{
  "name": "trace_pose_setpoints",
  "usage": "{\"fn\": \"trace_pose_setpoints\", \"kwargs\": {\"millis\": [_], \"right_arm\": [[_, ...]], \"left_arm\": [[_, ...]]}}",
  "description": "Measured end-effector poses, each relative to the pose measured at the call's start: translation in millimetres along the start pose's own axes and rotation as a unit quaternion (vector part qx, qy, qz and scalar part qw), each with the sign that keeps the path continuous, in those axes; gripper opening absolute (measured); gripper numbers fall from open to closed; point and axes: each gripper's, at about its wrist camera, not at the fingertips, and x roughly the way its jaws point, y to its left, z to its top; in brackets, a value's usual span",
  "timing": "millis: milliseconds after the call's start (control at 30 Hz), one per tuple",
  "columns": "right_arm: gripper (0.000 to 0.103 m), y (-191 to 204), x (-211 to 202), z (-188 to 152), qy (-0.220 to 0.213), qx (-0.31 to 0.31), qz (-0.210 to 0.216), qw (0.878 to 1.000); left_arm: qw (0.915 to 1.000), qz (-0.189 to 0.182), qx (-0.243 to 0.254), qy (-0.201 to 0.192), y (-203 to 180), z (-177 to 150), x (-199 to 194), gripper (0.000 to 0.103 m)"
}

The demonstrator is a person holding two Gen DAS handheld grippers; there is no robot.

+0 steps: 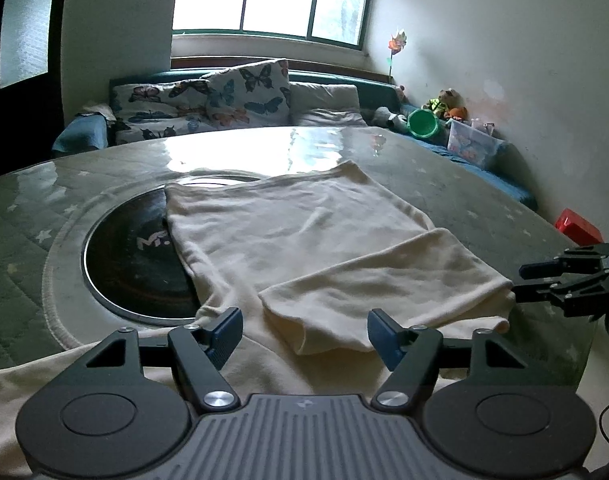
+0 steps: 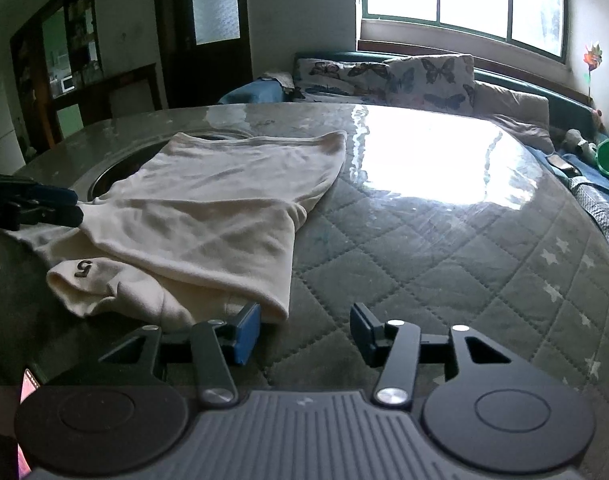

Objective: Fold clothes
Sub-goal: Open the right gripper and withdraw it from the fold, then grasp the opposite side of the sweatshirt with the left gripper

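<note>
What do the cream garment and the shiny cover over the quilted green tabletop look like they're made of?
The cream garment looks like soft matte knit, probably cotton jersey: it drapes in loose folds and shows no sheen. The cover on the quilted green tabletop looks like clear glossy plastic sheet: it mirrors the window and the stitching shows through.

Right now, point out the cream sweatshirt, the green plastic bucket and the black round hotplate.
cream sweatshirt (image 1: 288, 236), left wrist view, flat body panel.
green plastic bucket (image 1: 422, 123), left wrist view, open mouth.
black round hotplate (image 1: 132, 264), left wrist view, uncovered surface.
</note>
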Motion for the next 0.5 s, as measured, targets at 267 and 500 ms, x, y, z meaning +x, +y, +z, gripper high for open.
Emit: {"fn": "trace_pose_setpoints", "kwargs": {"millis": [267,500], "right_arm": [[0.052,-1.9,0.3,-2.1,0.0,0.006,0.001,1.0],[0.052,-2.0,0.1,-2.9,-0.003,0.011,0.002,1.0]], "left_arm": [[0.9999,-0.005,0.001,0.009,-2.7,-2.6,6.2,0.048],[0.9999,-0.007,0.001,0.011,-2.9,-3.3,6.8,0.03]]}}
